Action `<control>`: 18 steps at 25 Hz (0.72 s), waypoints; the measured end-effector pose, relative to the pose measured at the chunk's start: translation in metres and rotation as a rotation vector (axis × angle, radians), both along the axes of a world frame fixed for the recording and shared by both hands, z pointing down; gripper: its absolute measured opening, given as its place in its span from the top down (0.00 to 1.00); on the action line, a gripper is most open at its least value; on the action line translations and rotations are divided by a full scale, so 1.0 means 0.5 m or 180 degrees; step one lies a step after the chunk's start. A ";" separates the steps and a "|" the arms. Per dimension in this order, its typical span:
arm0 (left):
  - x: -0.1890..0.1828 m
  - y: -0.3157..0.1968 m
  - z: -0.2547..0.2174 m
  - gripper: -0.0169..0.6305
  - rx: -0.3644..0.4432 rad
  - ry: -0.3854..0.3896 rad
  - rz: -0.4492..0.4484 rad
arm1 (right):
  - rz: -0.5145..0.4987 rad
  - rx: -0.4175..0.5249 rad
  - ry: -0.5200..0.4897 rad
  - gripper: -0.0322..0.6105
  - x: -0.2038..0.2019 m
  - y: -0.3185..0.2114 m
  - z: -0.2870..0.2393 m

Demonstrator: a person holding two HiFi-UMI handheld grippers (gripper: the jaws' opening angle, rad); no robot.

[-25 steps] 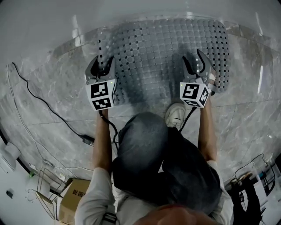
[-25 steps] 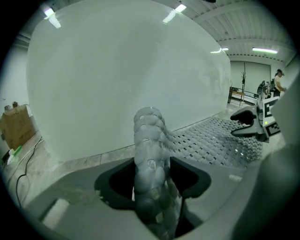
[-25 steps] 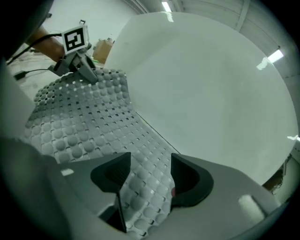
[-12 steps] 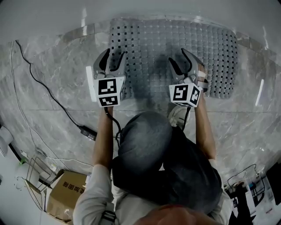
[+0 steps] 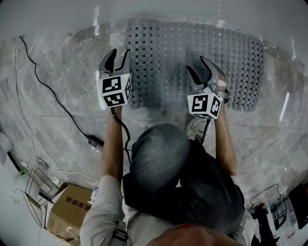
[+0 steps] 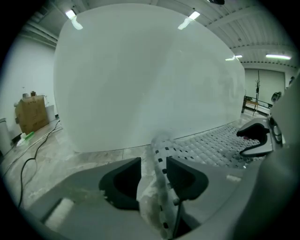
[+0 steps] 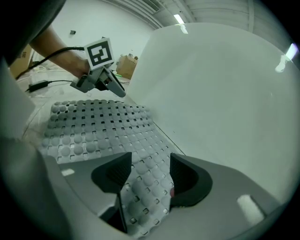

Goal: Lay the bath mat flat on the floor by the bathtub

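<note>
Since I've pulled mat point(image 5: 192, 53) flatter by tub point(image 5: 154, 9), L tool point(image 5: 119, 54) is closing on its edge, R tool point(image 5: 197, 65) pinching it; nearly done.

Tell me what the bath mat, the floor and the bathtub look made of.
Bath mat: probably soft translucent grey plastic or rubber: moulded bumps, square holes, limp curled edge. Floor: polished grey marble or marble-look tile: veins, reflections, joint lines. Bathtub: smooth glossy white, perhaps acrylic or enamel; can't tell which.
</note>
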State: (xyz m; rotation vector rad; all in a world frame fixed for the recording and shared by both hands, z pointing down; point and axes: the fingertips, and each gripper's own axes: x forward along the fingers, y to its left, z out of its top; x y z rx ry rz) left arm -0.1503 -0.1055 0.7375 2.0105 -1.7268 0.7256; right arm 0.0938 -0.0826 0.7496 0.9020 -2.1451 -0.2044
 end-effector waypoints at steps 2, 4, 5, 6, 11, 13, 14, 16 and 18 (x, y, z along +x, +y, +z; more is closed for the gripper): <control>-0.018 -0.014 0.007 0.73 0.0005 -0.0064 -0.0049 | -0.0004 -0.0003 -0.0032 0.55 -0.006 -0.002 0.002; -0.026 -0.025 0.017 0.77 -0.0009 -0.0092 -0.0033 | -0.0024 -0.0016 -0.0079 0.55 -0.020 -0.005 0.004; -0.026 -0.028 0.024 0.77 -0.0036 -0.0084 -0.0002 | -0.0049 -0.0035 -0.0102 0.57 -0.031 -0.007 0.006; -0.026 -0.030 0.035 0.78 -0.0077 -0.0066 0.0032 | -0.0082 -0.0062 -0.0124 0.60 -0.043 -0.008 0.008; -0.049 -0.043 0.070 0.78 -0.0163 -0.0054 -0.0016 | -0.0232 -0.0165 -0.0232 0.69 -0.103 -0.013 0.009; -0.060 -0.049 0.082 0.78 -0.0208 -0.0049 -0.0040 | -0.0286 -0.0175 -0.0253 0.69 -0.124 -0.017 0.009; -0.061 -0.051 0.090 0.78 -0.0237 -0.0047 -0.0031 | -0.0312 -0.0179 -0.0257 0.70 -0.133 -0.018 0.009; -0.062 -0.050 0.104 0.78 -0.0275 -0.0063 -0.0009 | -0.0351 -0.0197 -0.0263 0.70 -0.147 -0.021 0.012; -0.064 -0.046 0.115 0.78 -0.0311 -0.0051 -0.0003 | -0.0367 -0.0217 -0.0275 0.70 -0.157 -0.025 0.013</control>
